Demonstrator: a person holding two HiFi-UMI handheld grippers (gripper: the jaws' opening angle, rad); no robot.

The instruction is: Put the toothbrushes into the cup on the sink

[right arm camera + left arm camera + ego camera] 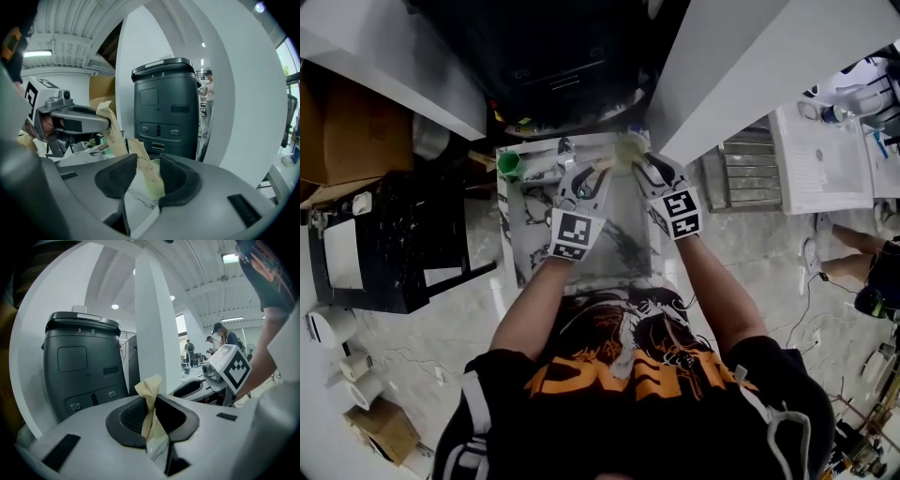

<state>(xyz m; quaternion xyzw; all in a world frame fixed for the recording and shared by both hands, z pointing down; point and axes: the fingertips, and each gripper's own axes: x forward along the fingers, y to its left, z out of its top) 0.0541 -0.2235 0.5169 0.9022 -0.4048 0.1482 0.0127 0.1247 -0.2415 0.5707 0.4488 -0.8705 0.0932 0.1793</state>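
Both grippers meet over the back of the marble-patterned sink top (525,246), with a tan paper wrapper (622,152) between them. My left gripper (598,171) is shut on one crumpled tan strip (150,397), which has a clear plastic part below it. My right gripper (639,162) has its jaws apart. A second tan strip (143,163) stands between its pads, leaning on the right one, with a gap on the left. A green cup (510,165) stands at the sink's back left. I cannot make out a toothbrush itself.
A big black machine (572,66) stands just behind the sink. A white column (750,75) rises at the back right. A black cabinet (384,239) is to the left and a white table (820,159) to the far right, with people in the background.
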